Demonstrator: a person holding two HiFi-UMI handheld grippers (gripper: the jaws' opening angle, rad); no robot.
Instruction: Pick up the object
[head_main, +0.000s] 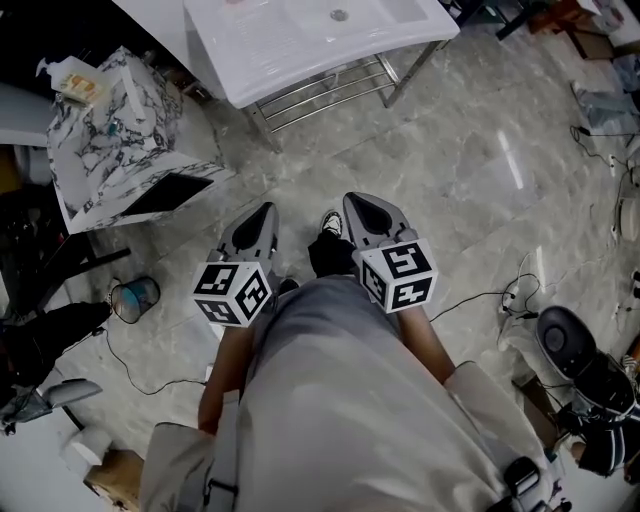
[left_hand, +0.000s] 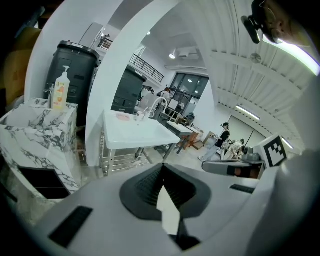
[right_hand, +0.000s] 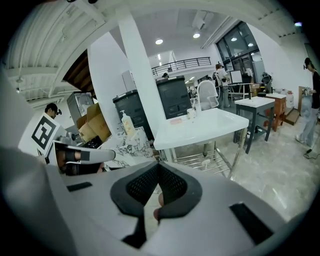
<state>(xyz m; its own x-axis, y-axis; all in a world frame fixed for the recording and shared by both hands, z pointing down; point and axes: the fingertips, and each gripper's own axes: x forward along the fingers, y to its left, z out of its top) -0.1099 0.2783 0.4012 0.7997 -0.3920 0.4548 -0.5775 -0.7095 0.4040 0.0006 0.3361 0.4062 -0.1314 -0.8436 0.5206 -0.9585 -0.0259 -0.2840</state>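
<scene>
— Down at lap level, ahead of the person's grey clothing, how do the two stand?
— The left gripper (head_main: 264, 212) and the right gripper (head_main: 360, 203) hang side by side, pointing forward and down. Each has its jaws closed tip to tip, with nothing between them. Their own views show only floor through the wedge behind the tips.

— What lies right by them?
— A black-and-white shoe (head_main: 331, 222) sits between the two, on the grey marbled stone floor (head_main: 470, 170).

— And a little further out?
— On the left is a marble-patterned box with a dark opening (head_main: 120, 140). A pale pump bottle with an orange label (left_hand: 61, 87) stands on top of it. A small round blue tin (head_main: 135, 295) and thin black cables (head_main: 480, 295) lie on the floor at either side.

— Where is the object to pick up?
— Ahead, a stretch of floor separates both grippers from the white worktop on a metal frame (head_main: 290, 50). A steel rail shelf (head_main: 330, 92) runs under it. On top lie a small flat pink thing (left_hand: 122, 116) and, near it, a small clear vessel (right_hand: 191, 114). Which one is meant I cannot tell; both are well apart from the grippers.

— Beyond that?
— Tall dark bins (right_hand: 175, 95) and standing people (left_hand: 223, 132).
</scene>
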